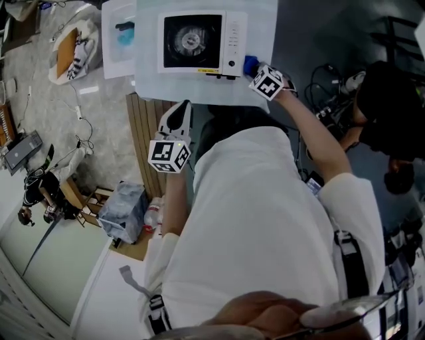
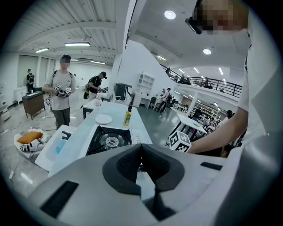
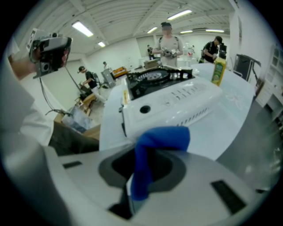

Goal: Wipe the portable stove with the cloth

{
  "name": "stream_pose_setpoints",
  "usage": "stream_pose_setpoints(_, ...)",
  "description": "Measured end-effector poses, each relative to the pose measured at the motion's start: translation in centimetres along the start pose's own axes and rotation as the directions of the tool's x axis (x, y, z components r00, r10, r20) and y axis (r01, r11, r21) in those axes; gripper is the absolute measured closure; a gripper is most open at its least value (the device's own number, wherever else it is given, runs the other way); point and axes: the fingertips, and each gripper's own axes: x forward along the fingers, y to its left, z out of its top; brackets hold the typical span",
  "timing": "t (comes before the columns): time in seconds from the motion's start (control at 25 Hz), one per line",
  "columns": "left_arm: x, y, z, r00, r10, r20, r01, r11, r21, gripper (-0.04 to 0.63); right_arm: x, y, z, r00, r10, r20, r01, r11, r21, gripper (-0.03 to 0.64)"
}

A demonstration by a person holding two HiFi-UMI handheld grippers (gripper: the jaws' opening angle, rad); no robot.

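The portable stove (image 1: 199,43) is white with a black burner and stands on the pale table (image 1: 265,20) ahead of me. My right gripper (image 1: 257,72) is at the stove's near right corner, shut on a blue cloth (image 1: 250,65). In the right gripper view the cloth (image 3: 154,150) bulges out of the jaws just short of the stove's front panel (image 3: 168,99). My left gripper (image 1: 179,113) hangs off the table's near edge, short of the stove (image 2: 108,140). Its jaws are shut with nothing between them.
A white tray (image 1: 121,36) with a blue item lies left of the stove. A yellow bottle (image 2: 127,118) and a white plate (image 2: 104,119) stand beyond it. Wooden slats (image 1: 143,129) and a wrapped bundle (image 1: 125,211) lie below on the left. A person (image 1: 385,113) stands on the right.
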Motion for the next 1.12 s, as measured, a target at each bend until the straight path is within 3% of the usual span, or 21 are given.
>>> stream_pose_setpoints(0.28, -0.1, 0.1, 0.4, 1.0, 0.011, 0.021, -0.01, 1.0, -0.008, 0.564, -0.3, 1.6, -0.9, 0.999, 0.026, -0.037, -0.027, 0.999, -0.018, 0.541)
stream_pose_setpoints(0.6, 0.5, 0.7, 0.3, 1.0, 0.011, 0.006, -0.011, 1.0, -0.019, 0.563, -1.5, 0.4, -1.2, 1.0, 0.012, -0.02, -0.01, 0.998, 0.06, 0.541)
stream_pose_setpoints(0.92, 1.9, 3.2, 1.1, 0.999, -0.053, 0.008, 0.053, 0.998, -0.016, 0.564, -3.8, -4.0, 0.0, 0.992, -0.128, 0.013, 0.125, 0.98, 0.155, 0.541)
stream_pose_setpoints(1.12, 2.8, 5.2, 2.0, 0.994, -0.105, -0.013, 0.105, 0.994, 0.011, 0.563, -5.5, -8.0, 1.3, 0.976, -0.218, 0.018, 0.206, 0.942, 0.266, 0.541)
